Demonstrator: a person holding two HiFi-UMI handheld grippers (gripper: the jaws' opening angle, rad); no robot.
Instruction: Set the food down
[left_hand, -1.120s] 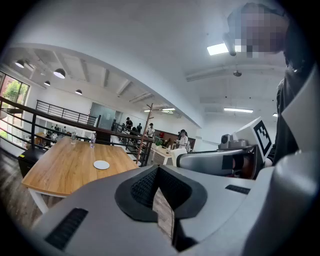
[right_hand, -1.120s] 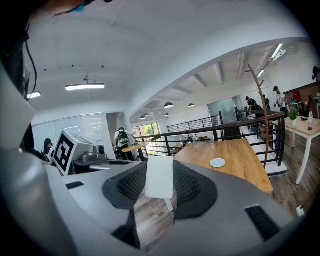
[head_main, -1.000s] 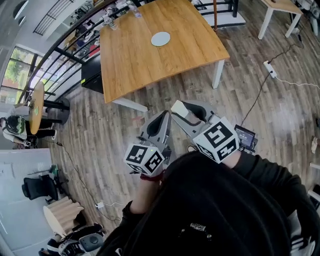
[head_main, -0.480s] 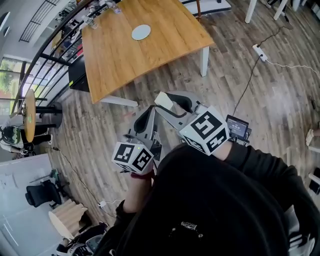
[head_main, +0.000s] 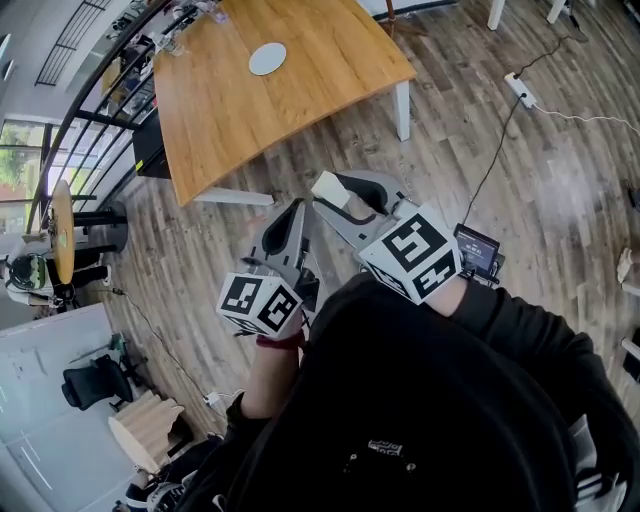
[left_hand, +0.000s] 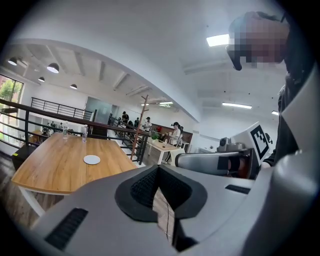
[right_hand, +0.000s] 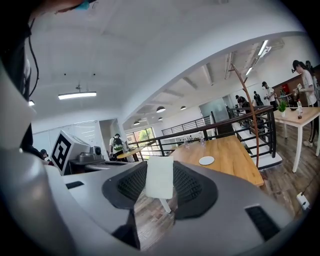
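The pale cream rectangular slab of food (right_hand: 159, 177) stands upright between the black ribbed pads of the right gripper (right_hand: 160, 172), which are clamped on its two sides. In the head view the slab (head_main: 328, 185) sits at that gripper's tip, held in the air over the grey-brown wood-plank floor (head_main: 450, 170). Just beside it, the left gripper (left_hand: 159, 172) has its jaws together with nothing between them. Well apart lies the light brown wooden table (head_main: 300, 95), bearing a round white plate (head_main: 267, 58).
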